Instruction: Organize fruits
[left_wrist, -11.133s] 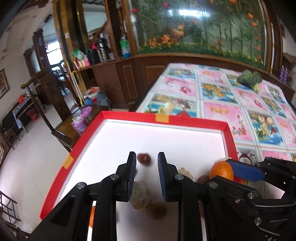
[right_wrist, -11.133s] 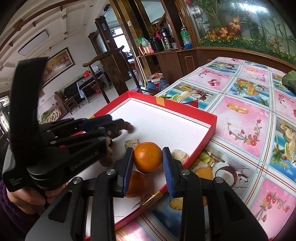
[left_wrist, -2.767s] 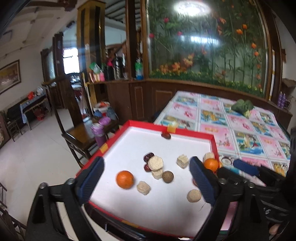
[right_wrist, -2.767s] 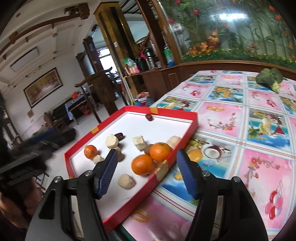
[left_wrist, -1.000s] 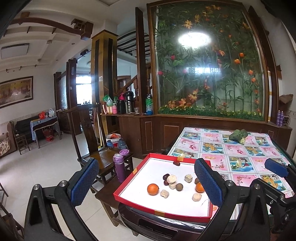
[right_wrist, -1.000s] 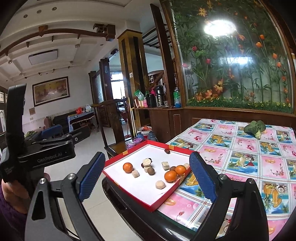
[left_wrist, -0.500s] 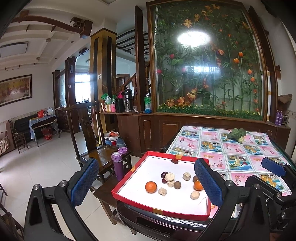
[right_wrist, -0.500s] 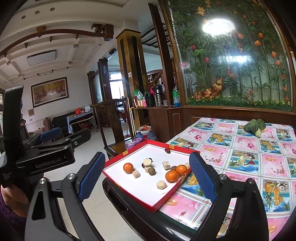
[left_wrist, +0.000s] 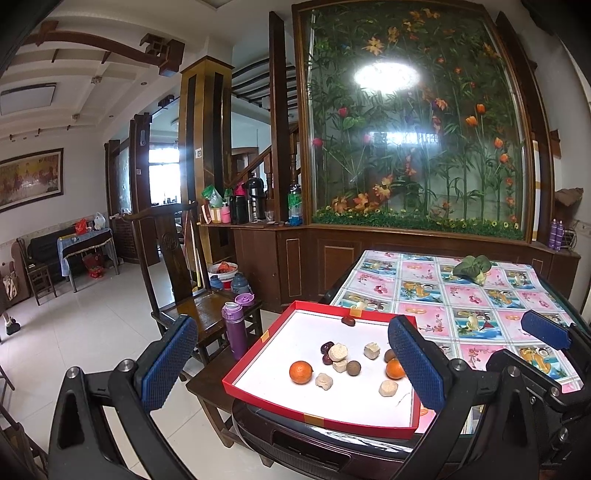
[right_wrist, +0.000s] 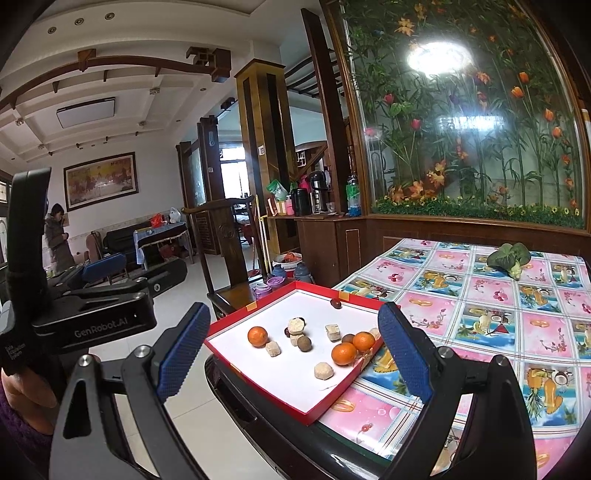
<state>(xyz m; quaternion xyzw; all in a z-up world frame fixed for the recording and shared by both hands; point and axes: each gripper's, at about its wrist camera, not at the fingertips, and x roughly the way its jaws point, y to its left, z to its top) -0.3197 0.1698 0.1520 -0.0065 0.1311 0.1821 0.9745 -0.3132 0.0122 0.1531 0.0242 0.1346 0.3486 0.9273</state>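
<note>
A red-rimmed white tray (left_wrist: 255, 400) (right_wrist: 325, 410) lies on the near corner of the table. Inside it are three oranges, one at the left (left_wrist: 300, 372) (right_wrist: 257, 336) and two together at the right rim (right_wrist: 343, 353), plus several pale nuts, brown round fruits and dark red dates (left_wrist: 348, 321) (right_wrist: 335, 303). My left gripper (left_wrist: 295, 365) is open, held back from the tray with nothing between its fingers. My right gripper (right_wrist: 291, 347) is also open and empty, well short of the tray. The left gripper's body (right_wrist: 92, 317) shows at the left of the right wrist view.
A fruit-patterned tablecloth (left_wrist: 472, 295) (right_wrist: 498, 306) covers the table, with a green leafy vegetable (left_wrist: 472, 266) (right_wrist: 509, 259) at its far end. A wooden chair (left_wrist: 192, 295) carrying a purple bottle (left_wrist: 233, 328) stands left of the table. A person (right_wrist: 57, 236) stands far off.
Both grippers opened, let go of the fruit and pulled far back from the tray over the last seconds. In the last half second the views barely shift.
</note>
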